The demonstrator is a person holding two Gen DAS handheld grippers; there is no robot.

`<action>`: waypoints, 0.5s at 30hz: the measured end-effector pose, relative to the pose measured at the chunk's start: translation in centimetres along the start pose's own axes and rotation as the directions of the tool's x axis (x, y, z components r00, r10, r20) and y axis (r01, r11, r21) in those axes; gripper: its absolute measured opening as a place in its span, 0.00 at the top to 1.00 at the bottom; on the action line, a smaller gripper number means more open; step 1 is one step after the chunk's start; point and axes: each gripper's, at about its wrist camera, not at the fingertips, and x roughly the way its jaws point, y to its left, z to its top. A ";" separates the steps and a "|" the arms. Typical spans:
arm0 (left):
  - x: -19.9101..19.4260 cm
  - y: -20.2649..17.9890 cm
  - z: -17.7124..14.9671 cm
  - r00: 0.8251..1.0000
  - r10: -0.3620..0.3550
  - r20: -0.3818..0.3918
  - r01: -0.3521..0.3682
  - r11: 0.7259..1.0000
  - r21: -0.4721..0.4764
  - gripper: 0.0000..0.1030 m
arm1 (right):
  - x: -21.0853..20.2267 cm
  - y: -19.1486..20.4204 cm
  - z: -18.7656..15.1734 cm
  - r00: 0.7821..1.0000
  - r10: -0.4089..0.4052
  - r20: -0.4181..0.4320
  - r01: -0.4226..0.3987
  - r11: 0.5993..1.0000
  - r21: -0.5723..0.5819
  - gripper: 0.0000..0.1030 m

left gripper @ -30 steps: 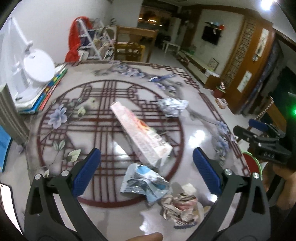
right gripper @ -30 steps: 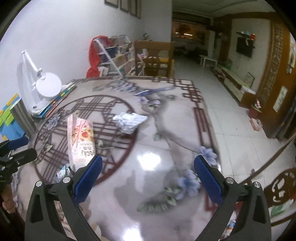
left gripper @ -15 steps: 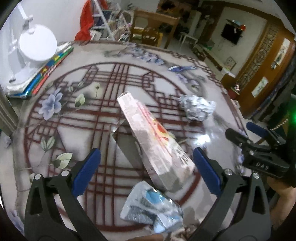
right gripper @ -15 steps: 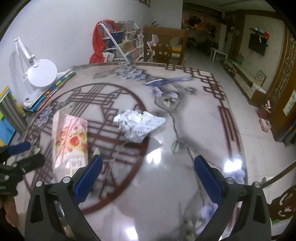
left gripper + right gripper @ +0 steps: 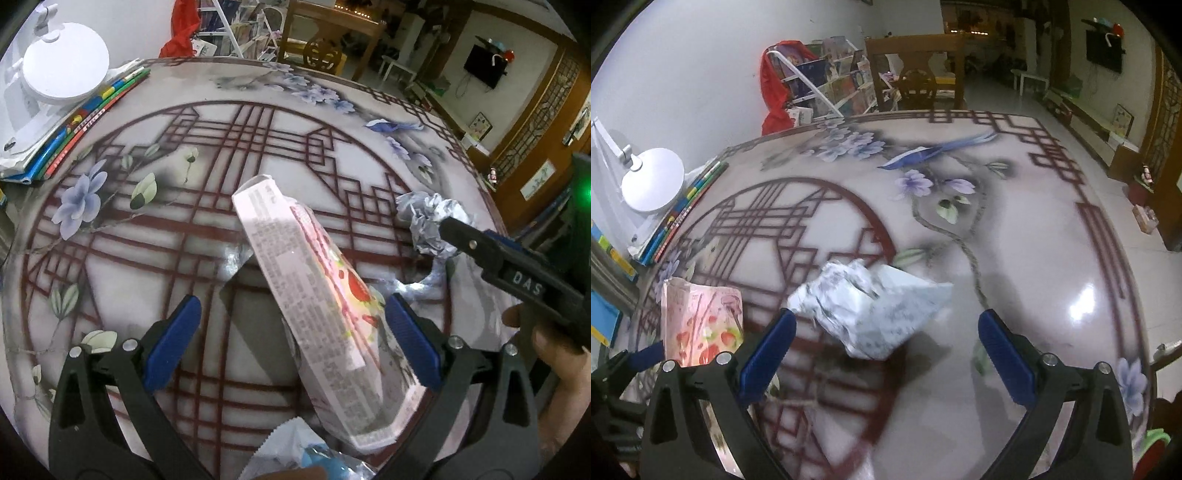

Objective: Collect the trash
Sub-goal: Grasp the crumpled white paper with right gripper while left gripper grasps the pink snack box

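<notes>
A long pink snack box [image 5: 314, 295] with strawberry print lies on the patterned table, between the open jaws of my left gripper [image 5: 291, 332]. A crumpled white paper ball [image 5: 871, 306] lies just ahead of my open right gripper [image 5: 886, 347], between its fingers; it also shows in the left wrist view [image 5: 428, 221]. The box shows in the right wrist view [image 5: 701, 325] at left. A blue-and-silver foil wrapper [image 5: 303, 454] sits at the bottom edge of the left wrist view. The right gripper's body [image 5: 517, 280] shows at right there.
A white desk lamp [image 5: 55, 70] stands on a stack of coloured books [image 5: 85, 118] at the table's far left. A wooden chair [image 5: 916, 81] and a bookshelf with a red cloth [image 5: 775, 85] stand beyond the far edge. Tiled floor lies right of the table.
Both grippers have moved forward and lower over the table. The pink box now lies between the left jaws, and the paper ball has come close between the right jaws.
</notes>
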 end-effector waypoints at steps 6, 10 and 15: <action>0.5 0.0 0.0 1.000 0.009 -0.004 -0.008 1.000 0.005 0.06 | 1.6 1.9 0.5 0.999 -0.039 -0.008 0.039 0.997 -0.064 0.07; 0.4 -0.2 0.1 1.000 -0.009 -0.007 0.009 1.000 0.016 0.15 | 2.7 1.9 0.2 0.998 -0.049 -0.032 0.047 0.997 -0.066 0.31; -0.1 -0.9 0.1 0.998 -0.056 -0.007 0.056 0.997 0.046 0.41 | 2.2 2.8 -0.1 0.998 -0.057 -0.010 0.055 0.991 -0.120 0.49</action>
